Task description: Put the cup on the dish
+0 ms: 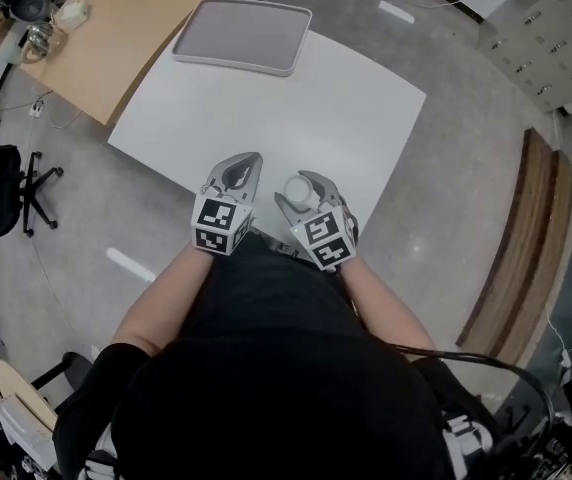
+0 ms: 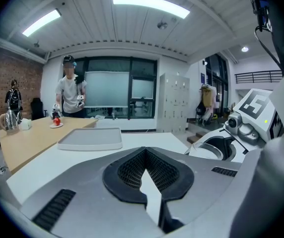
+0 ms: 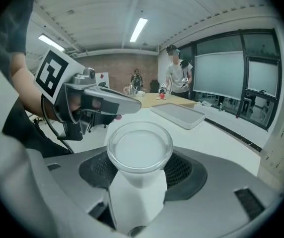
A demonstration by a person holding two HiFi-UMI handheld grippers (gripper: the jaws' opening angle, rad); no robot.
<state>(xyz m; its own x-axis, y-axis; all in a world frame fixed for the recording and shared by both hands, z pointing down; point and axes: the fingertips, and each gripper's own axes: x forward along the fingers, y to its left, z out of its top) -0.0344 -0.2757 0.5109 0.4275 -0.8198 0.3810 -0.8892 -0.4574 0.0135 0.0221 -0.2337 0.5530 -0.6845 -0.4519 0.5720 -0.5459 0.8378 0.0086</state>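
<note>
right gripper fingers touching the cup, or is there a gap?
Touching. The right gripper view shows the fingers of the right gripper closed against the cup on both sides, with no gap.

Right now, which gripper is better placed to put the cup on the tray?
The right gripper: its jaws grip the cup. The left gripper is shut and empty; the tray lies ahead of both.

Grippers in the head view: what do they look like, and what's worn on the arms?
The left gripper and right gripper are pale grey rounded shells tapering to the jaws, which are lined with black mesh pads. Each carries a cube of black-and-white square markers. The person wears a black top with short sleeves; a black cable loops at their right side.
</note>
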